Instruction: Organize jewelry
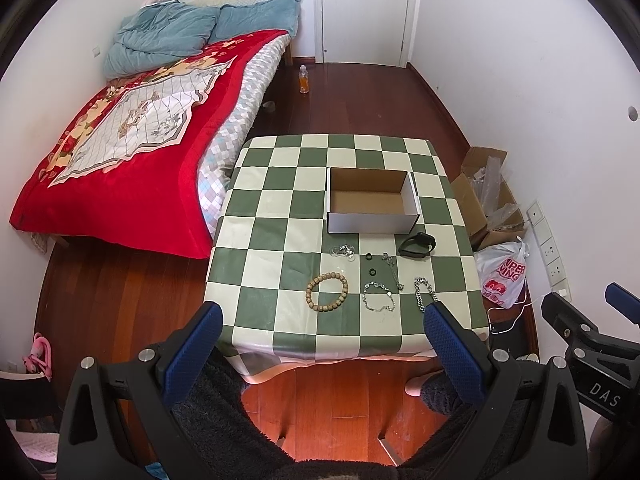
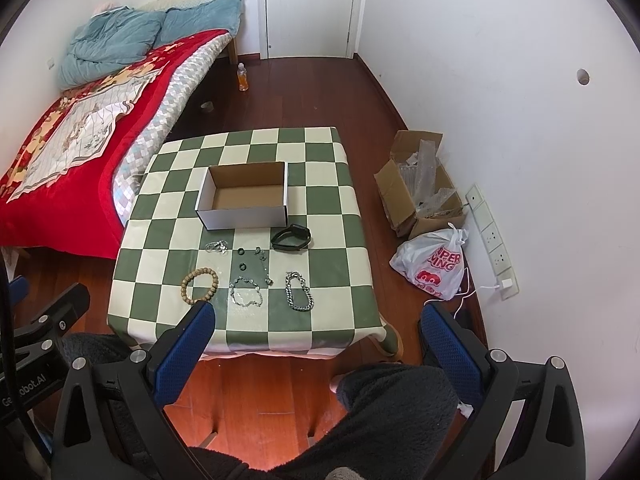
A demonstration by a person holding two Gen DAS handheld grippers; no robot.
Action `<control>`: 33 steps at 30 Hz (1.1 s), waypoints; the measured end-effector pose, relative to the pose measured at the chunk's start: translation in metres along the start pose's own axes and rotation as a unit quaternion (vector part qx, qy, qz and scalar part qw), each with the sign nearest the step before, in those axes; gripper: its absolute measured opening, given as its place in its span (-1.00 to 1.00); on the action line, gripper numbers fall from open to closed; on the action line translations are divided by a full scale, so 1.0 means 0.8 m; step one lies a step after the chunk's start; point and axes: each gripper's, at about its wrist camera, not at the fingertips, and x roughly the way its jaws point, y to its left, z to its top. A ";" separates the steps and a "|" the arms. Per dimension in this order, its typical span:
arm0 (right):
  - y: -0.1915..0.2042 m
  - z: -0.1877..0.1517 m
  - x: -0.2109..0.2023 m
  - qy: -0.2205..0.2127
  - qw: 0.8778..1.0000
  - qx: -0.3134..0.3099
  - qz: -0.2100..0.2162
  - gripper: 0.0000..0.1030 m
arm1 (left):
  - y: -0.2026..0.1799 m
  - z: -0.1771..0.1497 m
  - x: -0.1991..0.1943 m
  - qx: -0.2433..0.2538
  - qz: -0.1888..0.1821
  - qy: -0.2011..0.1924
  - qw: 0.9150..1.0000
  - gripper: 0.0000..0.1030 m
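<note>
Left wrist view: both hand-held grippers (image 1: pixel 322 340) (image 2: pixel 316 340) spread apart, empty, short of the jewelry-strewn table (image 1: pixel 280 184).

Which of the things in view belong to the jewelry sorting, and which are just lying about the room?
For the job:
box
bead bracelet
silver bracelet
chain
black band
two black rings
pendant
small silver piece

Just lying about:
bottle
carton
plastic bag
bed
</note>
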 end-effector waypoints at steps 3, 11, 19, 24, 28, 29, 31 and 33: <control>-0.001 0.003 -0.005 -0.002 1.000 0.000 0.001 1.00 | 0.001 -0.002 0.001 0.001 0.000 0.000 1.000 0.99; -0.003 -0.002 -0.008 -0.007 1.000 0.000 0.001 1.00 | 0.000 0.002 -0.009 0.001 -0.003 -0.011 1.000 0.99; -0.003 -0.001 -0.014 -0.013 1.000 -0.001 0.002 1.00 | 0.000 0.002 -0.010 0.000 -0.004 -0.014 1.000 0.99; -0.006 -0.002 -0.008 -0.019 1.000 0.007 0.000 1.00 | 0.002 -0.002 -0.007 0.000 0.007 -0.020 1.000 0.99; -0.015 -0.006 0.022 -0.027 0.999 0.025 -0.002 1.00 | 0.006 0.004 0.027 0.000 0.040 -0.021 0.999 0.99; -0.018 -0.005 0.035 -0.022 0.999 0.026 -0.008 1.00 | 0.011 0.006 0.040 -0.004 0.051 -0.022 0.998 0.99; -0.022 -0.004 0.064 -0.006 0.999 0.029 -0.016 1.00 | 0.024 0.004 0.067 -0.011 0.071 -0.018 0.997 0.99; -0.028 -0.004 0.096 0.012 0.999 0.037 -0.022 1.00 | 0.032 0.009 0.099 -0.013 0.092 -0.006 0.996 0.99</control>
